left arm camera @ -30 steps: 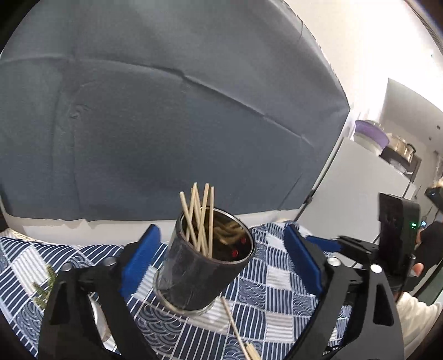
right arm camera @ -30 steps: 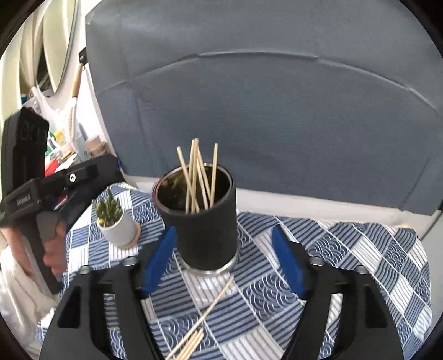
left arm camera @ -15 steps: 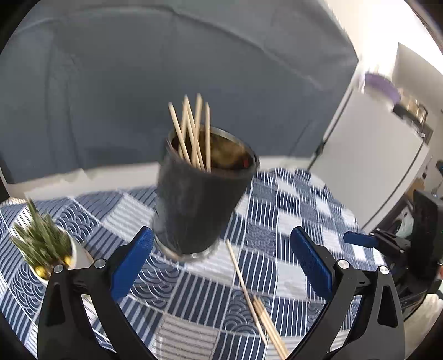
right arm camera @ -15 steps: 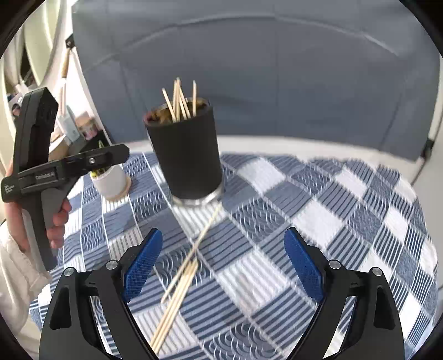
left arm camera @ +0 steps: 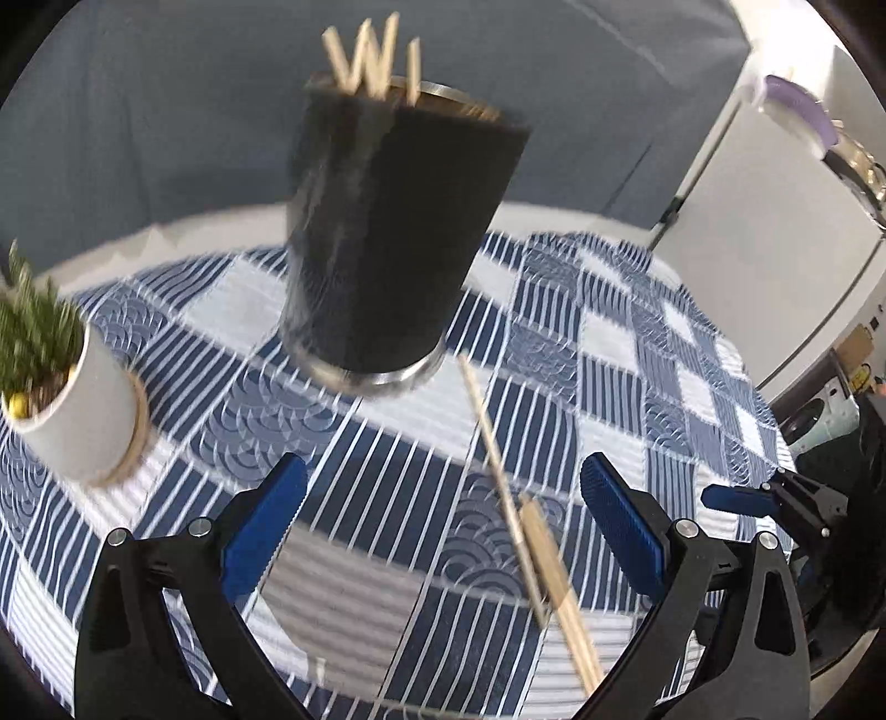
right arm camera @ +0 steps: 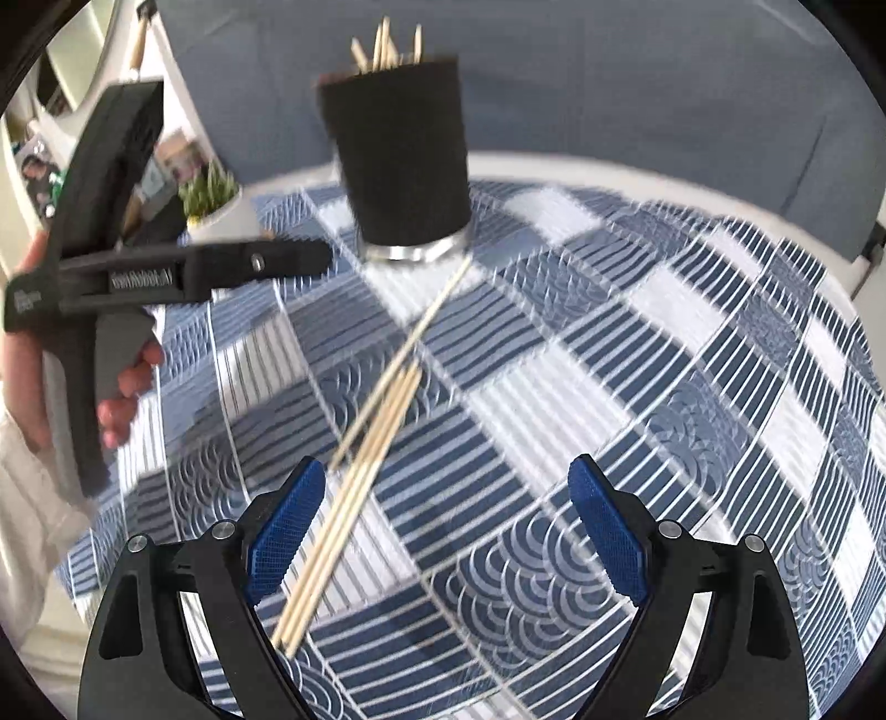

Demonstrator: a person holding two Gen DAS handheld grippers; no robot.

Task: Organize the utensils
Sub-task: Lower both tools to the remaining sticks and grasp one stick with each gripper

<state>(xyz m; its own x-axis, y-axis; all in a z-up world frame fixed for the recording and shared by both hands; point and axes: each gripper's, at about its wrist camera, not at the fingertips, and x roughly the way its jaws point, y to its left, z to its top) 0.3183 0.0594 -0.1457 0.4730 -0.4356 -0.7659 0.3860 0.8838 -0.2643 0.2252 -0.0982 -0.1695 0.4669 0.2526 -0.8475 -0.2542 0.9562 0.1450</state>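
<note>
A black cup (left arm camera: 387, 238) (right arm camera: 401, 149) with a steel base holds several upright wooden sticks (left arm camera: 371, 61) (right arm camera: 387, 47). More loose wooden sticks (left arm camera: 531, 526) (right arm camera: 365, 459) lie on the blue-and-white checked cloth in front of the cup. My left gripper (left arm camera: 443, 531) is open above the cloth, and the loose sticks lie between its blue pads, nearer the right one. My right gripper (right arm camera: 446, 531) is open too, with the loose sticks just inside its left pad (right arm camera: 285, 526). In the right wrist view a hand holds the left gripper (right arm camera: 315, 257) at the left.
A small green plant in a white pot (left arm camera: 72, 399) (right arm camera: 219, 213) stands left of the cup. A grey padded backrest (left arm camera: 166, 111) rises behind the table. A white cabinet (left arm camera: 775, 232) is at the right. The table's far edge (right arm camera: 609, 166) curves behind the cup.
Both grippers have dropped toward the cloth and tipped downward. The cup has slid up in both views, and the loose sticks now lie between the pads.
</note>
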